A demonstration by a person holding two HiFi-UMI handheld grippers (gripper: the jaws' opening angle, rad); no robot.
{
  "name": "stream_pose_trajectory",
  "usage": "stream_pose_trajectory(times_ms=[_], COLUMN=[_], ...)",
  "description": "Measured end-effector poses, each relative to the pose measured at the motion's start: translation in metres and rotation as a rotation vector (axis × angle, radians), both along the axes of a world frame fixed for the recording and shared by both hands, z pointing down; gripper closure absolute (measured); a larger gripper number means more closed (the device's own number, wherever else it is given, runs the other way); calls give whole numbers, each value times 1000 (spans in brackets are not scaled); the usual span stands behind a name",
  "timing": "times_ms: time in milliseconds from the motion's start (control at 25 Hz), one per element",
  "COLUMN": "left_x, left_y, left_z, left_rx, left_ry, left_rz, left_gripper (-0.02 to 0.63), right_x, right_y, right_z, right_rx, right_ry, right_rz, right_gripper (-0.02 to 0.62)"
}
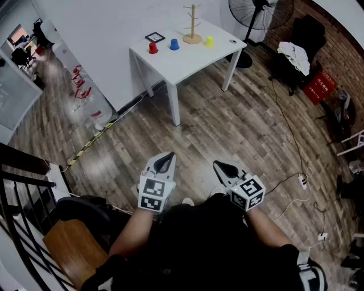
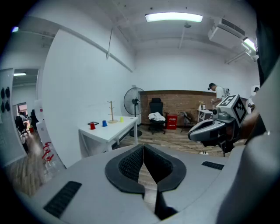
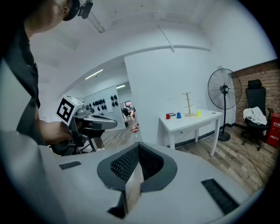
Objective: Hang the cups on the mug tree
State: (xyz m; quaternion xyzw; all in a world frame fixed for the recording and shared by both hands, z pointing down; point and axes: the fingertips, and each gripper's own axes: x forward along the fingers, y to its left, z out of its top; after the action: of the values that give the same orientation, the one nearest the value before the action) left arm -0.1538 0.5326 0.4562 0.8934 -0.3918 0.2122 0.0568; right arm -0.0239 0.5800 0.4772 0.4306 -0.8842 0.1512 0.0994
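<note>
Over the brown wood-plank floor (image 1: 227, 128), left gripper: the grey left gripper (image 1: 169, 156) (image 2: 143, 147) is pointing forward and slightly down, its jaws pressing together with nothing between them.
Right gripper: the grey right gripper (image 1: 217, 165) (image 3: 139, 144) is hovering just beside the left one, tilting slightly down too, its jaws meeting tip to tip and gripping nothing.
Table: the white rectangular table (image 1: 190, 63) is standing on four legs against the white wall, well apart from both grippers, with bare floor lying between.
Mug tree: the pale wooden mug tree (image 1: 193, 25) on its round base is standing upright near the table's far edge, its pegs showing bare.
Cups: the small red cup (image 1: 153, 48) and the small blue cup (image 1: 174, 44) are sitting on the tabletop to the left of the mug tree in the head view; the small yellow cup (image 1: 209, 41) is sitting to its right. All three are resting apart from the tree.
Card: a black-bordered square card (image 1: 154, 37) is lying flat just behind the red cup.
Fan: a black standing fan (image 1: 259, 12) is rising from the floor just past the table's right corner.
Chair: a black chair (image 1: 307, 34) is carrying a white cloth (image 1: 294, 55) near the red brick wall (image 1: 335, 48).
</note>
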Motion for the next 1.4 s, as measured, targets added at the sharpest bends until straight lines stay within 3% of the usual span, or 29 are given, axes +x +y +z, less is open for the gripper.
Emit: stream_pose_trajectory(times_ms=[840,1400], left_x=[7,85], left_y=[-12,-83], left_z=[15,0], left_rx=[-58,-36], left_ry=[34,5], left_rz=[-22,-42], left_gripper=[588,588], right_x=[9,75], right_y=[-21,-93], right_z=[5,-21], right_rx=[-12,40], right_ry=[-12,-16], right_rz=[16,-55], right_gripper=[589,589])
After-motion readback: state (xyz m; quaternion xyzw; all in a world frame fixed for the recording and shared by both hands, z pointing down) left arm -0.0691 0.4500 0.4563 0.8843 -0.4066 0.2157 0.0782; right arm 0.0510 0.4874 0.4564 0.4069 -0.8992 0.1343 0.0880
